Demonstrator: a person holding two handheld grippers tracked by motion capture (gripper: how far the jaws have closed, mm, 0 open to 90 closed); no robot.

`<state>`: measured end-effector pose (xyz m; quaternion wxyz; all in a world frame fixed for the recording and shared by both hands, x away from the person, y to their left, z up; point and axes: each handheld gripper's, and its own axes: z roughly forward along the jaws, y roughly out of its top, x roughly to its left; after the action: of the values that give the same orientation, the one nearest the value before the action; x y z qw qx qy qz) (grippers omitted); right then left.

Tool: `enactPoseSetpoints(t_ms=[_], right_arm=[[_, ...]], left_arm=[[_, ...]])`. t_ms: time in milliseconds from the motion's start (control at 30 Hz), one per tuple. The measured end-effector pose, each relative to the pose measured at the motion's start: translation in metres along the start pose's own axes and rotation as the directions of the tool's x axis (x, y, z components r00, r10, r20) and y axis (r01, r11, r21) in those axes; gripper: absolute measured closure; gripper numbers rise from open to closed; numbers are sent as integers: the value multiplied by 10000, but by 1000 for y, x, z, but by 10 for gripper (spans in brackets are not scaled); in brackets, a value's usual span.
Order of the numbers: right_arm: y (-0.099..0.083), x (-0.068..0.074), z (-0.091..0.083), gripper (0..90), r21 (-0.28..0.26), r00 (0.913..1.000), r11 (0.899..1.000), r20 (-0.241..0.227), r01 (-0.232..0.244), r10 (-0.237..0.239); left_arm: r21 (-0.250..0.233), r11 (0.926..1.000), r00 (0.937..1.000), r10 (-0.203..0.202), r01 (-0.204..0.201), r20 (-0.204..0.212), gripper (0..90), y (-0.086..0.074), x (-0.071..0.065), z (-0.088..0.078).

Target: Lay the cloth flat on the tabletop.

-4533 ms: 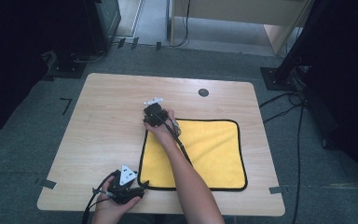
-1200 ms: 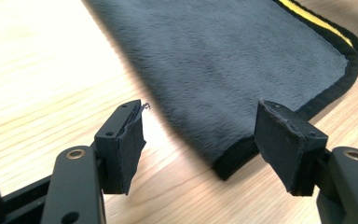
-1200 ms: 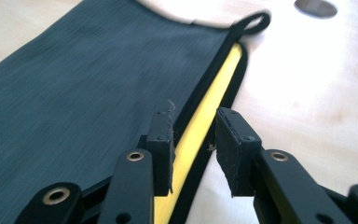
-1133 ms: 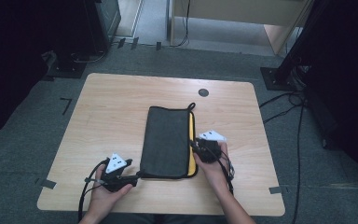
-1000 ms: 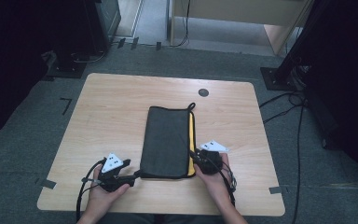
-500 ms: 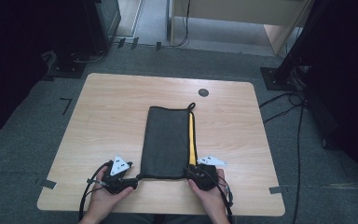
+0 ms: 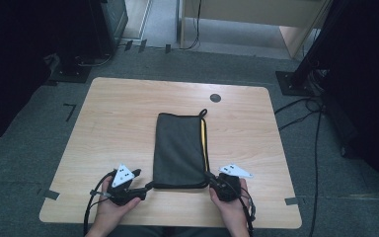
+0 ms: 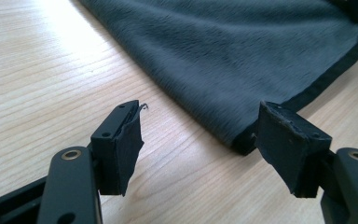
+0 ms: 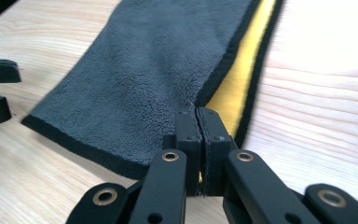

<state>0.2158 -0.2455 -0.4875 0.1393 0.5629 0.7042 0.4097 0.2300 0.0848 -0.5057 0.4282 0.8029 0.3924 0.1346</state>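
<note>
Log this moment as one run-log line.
left gripper: open at cloth corner | right gripper: just closed on cloth's near right corner | cloth: folded on table

Folded grey cloth (image 7: 179, 150) on table (image 7: 118, 118); both claws at its near corners.

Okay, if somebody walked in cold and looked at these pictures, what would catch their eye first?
Probably the folded grey cloth lying mid-table, a yellow strip of its inner side showing along its right edge. The right gripper is shut on the cloth's near right corner, while the left gripper stands open at the near left corner on the wooden table.
</note>
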Motion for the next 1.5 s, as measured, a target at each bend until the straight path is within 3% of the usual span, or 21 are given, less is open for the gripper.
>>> enactPoseSetpoints(t_ms=[133, 200, 367, 467, 500, 600, 633, 667, 700, 733, 767, 800, 1000, 1133, 1200, 1233, 1300, 1333, 1367, 1400, 1500], right_arm=[[-4, -8, 7, 867, 540, 9998, 9985, 205, 31, -42], [-10, -10, 15, 785, 959, 9983, 9950, 478, 273, -320], [-8, -9, 12, 659, 638, 9959, 9975, 834, 305, -358], [-7, -9, 9, 631, 467, 9928, 9982, 1118, 381, -431], [-7, -8, 6, 615, 375, 9902, 9980, 1281, 508, -553], [-7, -8, 6, 589, 238, 9897, 9982, 1313, 543, -570], [-8, -8, 7, 570, 259, 9908, 9981, 1221, 562, -589], [-10, -6, 13, 540, 458, 9900, 9964, 1184, 720, -770], [-10, -6, 13, 540, 458, 9900, 9964, 1184, 720, -770], [-12, -4, 19, 541, 684, 9850, 9924, 1324, 1026, -1110], [-12, -4, 19, 541, 684, 9850, 9924, 1324, 1026, -1110], [-14, -3, 21, 561, 749, 9802, 9891, 1431, 1271, -1368], [-18, 3, 19, 600, 930, 9797, 9876, 1445, 1266, -1392], [-28, 9, 8, 599, 1161, 9823, 9839, 1135, 1357, -1488], [-31, 13, 3, 546, 1366, 9808, 9782, 955, 1564, -1702], [-30, 12, 2, 509, 1434, 9798, 9755, 868, 1666, -1801], [-25, 9, 2, 505, 1296, 9834, 9797, 782, 1527, -1636], [-4, -2, 6, 550, 660, 9874, 9895, 841, 1287, -1340], [-4, -2, 6, 550, 660, 9874, 9895, 841, 1287, -1340], [21, -12, 16, 612, 274, 9880, 9933, 1035, 1126, -1148], [54, -26, 40, 687, 169, 9901, 9970, 1176, 755, -770]], left_arm=[[250, 9996, 9999, 91, -89, -54, 321, 2, -4, 8], [179, 9998, 9999, -24, 27, -168, 323, 6, -5, 11], [245, 9988, 9981, -416, 428, -453, 330, 10, -3, 17], [-35, 9980, 9975, -625, 624, -316, 327, 12, 0, 13], [-313, 9958, 9960, -868, 861, -190, 329, 14, 3, 9], [-298, 9932, 9935, -1128, 1123, -147, 337, 16, 4, 10], [-30, 9946, 9945, -1036, 1036, -149, 337, 17, 1, 15], [420, 9973, 9976, -595, 610, -354, 330, 15, -6, 23], [420, 9973, 9976, -595, 610, -354, 331, 15, -6, 23], [881, 9955, 9970, -277, 341, -722, 335, 13, -11, 29], [881, 9955, 9970, -277, 341, -722, 338, 13, -11, 29], [1173, 9927, 9962, -163, 264, -858, 337, 12, -11, 31], [1470, 9891, 9935, 187, -20, -1121, 338, 8, -15, 26], [1605, 9867, 9949, 410, -258, -918, 339, 2, -18, 17], [1571, 9870, 9950, 487, -346, -870, 345, -1, -19, 14], [1531, 9876, 9953, 470, -336, -851, 345, -2, -19, 13], [1465, 9887, 9953, 441, -312, -857, 344, -3, -19, 13], [1476, 9885, 9945, 485, -343, -932, 344, -3, -20, 14], [1476, 9885, 9945, 485, -343, -932, 345, -3, -20, 14], [1407, 9896, 9940, 454, -312, -990, 345, -3, -21, 14], [1352, 9904, 9943, 430, -296, -978, 345, -4, -21, 14]])
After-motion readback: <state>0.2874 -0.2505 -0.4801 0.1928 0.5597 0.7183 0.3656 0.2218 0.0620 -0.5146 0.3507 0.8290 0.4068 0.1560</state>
